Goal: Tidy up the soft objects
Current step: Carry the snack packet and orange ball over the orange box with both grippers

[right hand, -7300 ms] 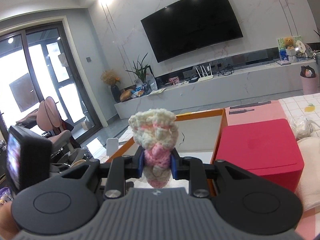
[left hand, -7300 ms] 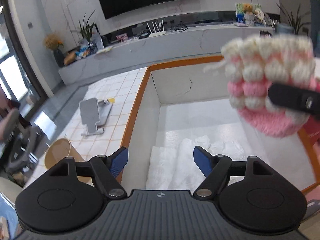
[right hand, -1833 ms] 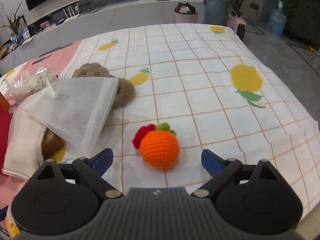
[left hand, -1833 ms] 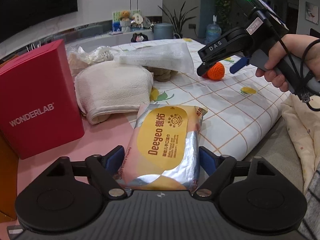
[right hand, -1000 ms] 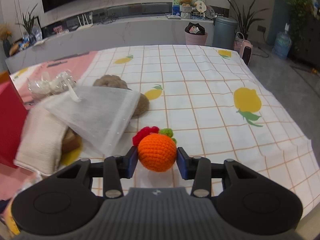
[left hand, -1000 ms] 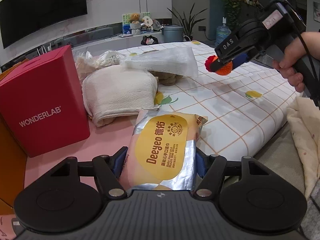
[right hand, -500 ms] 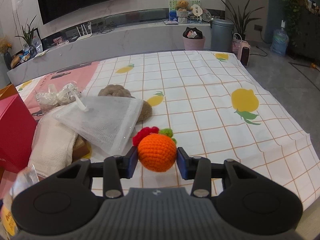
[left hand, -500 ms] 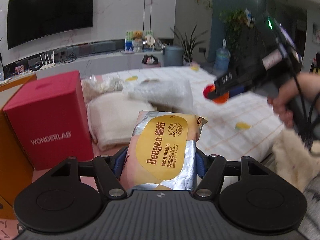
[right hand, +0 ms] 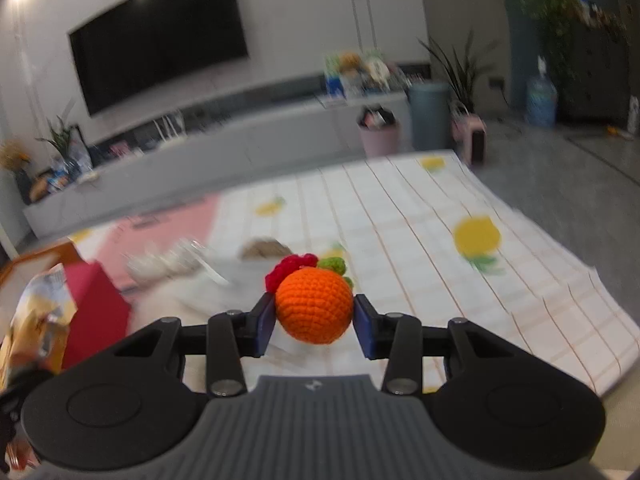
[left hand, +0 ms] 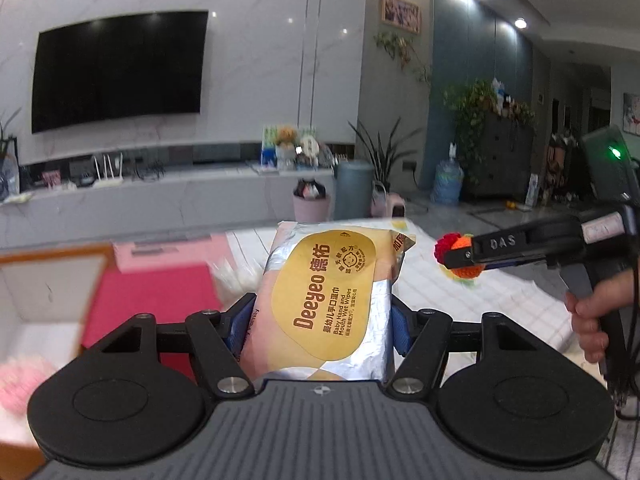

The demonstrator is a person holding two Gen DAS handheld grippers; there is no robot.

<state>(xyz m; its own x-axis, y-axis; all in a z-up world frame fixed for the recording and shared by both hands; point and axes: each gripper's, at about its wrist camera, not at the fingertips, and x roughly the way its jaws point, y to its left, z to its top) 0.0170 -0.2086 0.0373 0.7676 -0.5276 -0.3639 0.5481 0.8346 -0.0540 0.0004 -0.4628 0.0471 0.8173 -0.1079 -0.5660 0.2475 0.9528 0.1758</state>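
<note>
My left gripper (left hand: 320, 326) is shut on a yellow and silver wet-wipes pack (left hand: 332, 304) and holds it up in the air. My right gripper (right hand: 315, 316) is shut on an orange crocheted ball (right hand: 314, 306) with a red and green top, also lifted off the table. The right gripper and ball show in the left wrist view (left hand: 460, 256) at the right. The wipes pack shows at the left edge of the right wrist view (right hand: 38, 312). An orange-rimmed white bin (left hand: 44, 280) lies at the left, with a pink crocheted item (left hand: 20, 384) inside.
A red box (left hand: 156, 292) stands beside the bin. The table carries a fruit-print cloth (right hand: 440, 232), a brown knitted item (right hand: 264, 249), a crinkly plastic bag (right hand: 164, 264) and a pale towel (right hand: 180, 300). A TV wall and cabinet lie beyond.
Both grippers have risen and tilted up and to the left with their loads. The bin and the pink crocheted item have come into the left wrist view.
</note>
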